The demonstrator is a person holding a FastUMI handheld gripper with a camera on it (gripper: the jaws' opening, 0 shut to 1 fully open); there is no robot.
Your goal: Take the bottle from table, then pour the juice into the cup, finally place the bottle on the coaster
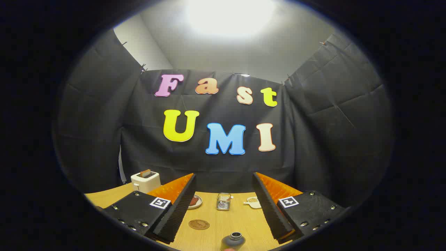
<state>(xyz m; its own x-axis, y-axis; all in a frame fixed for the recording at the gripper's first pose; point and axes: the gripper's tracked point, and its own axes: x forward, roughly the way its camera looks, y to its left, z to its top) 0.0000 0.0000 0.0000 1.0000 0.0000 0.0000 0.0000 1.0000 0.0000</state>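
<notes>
My gripper (pixel 224 205) is open, its two fingers spread wide above the wooden table (pixel 223 223) with nothing held. A dark bottle (pixel 232 241) with a silver neck stands low between the fingers, close to me; its lower part is cut off from sight. A round brown coaster (pixel 199 224) lies on the table just left of the bottle, near the left finger. Farther ahead, between the fingers, stands a clear glass cup (pixel 223 202).
A small plate with a dark piece of food (pixel 195 201) sits left of the cup. A pale dish with a handle (pixel 253 202) lies right of it. A white toaster with a slice in it (pixel 145 180) stands at the table's far left, against the booth wall.
</notes>
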